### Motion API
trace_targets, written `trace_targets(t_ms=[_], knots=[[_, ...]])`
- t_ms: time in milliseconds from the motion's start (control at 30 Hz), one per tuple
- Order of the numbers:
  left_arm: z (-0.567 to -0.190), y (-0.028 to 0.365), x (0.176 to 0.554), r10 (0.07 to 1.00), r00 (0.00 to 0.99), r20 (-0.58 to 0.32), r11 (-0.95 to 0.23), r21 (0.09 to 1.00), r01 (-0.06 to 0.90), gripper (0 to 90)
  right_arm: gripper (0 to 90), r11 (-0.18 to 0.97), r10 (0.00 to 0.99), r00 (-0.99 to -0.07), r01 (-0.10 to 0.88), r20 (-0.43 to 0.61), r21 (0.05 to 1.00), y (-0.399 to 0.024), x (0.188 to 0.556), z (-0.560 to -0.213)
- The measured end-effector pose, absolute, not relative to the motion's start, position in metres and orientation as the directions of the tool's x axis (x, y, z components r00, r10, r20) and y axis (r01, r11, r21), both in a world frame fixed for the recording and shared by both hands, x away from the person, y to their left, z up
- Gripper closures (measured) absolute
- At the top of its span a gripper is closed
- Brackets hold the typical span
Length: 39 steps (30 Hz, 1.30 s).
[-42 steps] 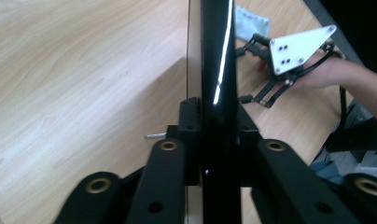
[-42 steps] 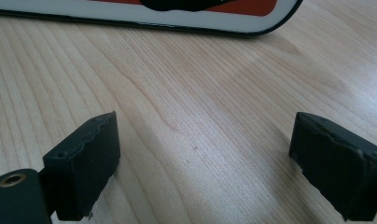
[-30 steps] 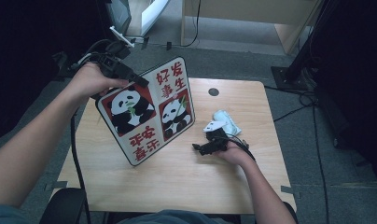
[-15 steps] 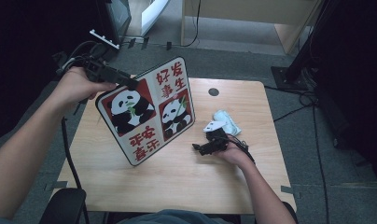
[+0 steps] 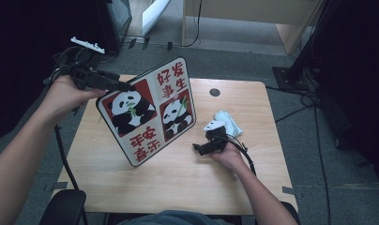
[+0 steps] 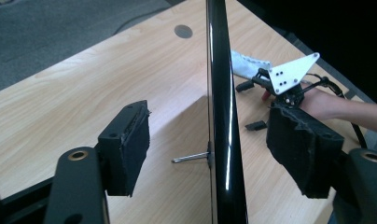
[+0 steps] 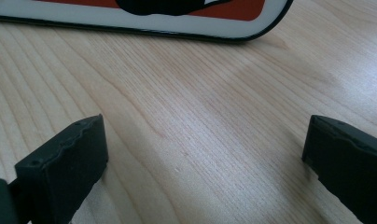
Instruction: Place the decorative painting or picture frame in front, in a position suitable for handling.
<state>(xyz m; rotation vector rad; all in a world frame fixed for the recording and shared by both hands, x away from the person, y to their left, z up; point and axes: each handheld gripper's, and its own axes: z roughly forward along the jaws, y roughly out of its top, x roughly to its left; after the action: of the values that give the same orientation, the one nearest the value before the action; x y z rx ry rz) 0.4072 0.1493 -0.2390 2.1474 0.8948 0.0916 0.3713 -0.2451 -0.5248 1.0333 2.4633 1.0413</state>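
Two sets of jaws parted: left gripper [image 5: 124, 86], just opening, astride but clear of the panda sign [image 5: 150, 110] propped upright on the tabletop [image 5: 178, 183] (rear strut bearing it), right gripper [image 5: 201, 149] resting empty beside it.

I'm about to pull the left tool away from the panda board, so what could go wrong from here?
1. The left tool has just been opening; its pads stand clear of the standing red-and-white panda picture board, which might tip over.
2. It could fall toward the right tool and the crumpled white cloth on the wooden table.
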Motion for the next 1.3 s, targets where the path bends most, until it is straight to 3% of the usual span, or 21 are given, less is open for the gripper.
trace_targets(t_ms=[133, 300, 767, 1300], knots=[[-0.241, 0.156, 0.401, 0.639, 0.738, -0.217, -0.416, 0.709, 0.569, 28.2, 0.5, 0.497, 0.693, -0.720, 0.501, 0.023, 0.709, -0.246, 0.373, -0.525], [-0.248, 0.165, 0.394, 0.640, 0.733, -0.231, -0.398, 0.717, 0.573, 29.9, 13.8, 0.496, 0.679, -0.734, 0.485, 0.027, 0.720, -0.255, 0.374, -0.522], [-0.268, 0.178, 0.369, 0.620, 0.750, -0.229, -0.384, 0.745, 0.545, 30.1, 26.3, 0.457, 0.651, -0.757, 0.454, 0.060, 0.765, -0.274, 0.382, -0.498], [-0.294, 0.188, 0.347, 0.617, 0.738, -0.274, -0.340, 0.753, 0.563, 32.0, 27.3, 0.443, 0.689, -0.723, 0.476, 0.050, 0.759, -0.305, 0.391, -0.487]])
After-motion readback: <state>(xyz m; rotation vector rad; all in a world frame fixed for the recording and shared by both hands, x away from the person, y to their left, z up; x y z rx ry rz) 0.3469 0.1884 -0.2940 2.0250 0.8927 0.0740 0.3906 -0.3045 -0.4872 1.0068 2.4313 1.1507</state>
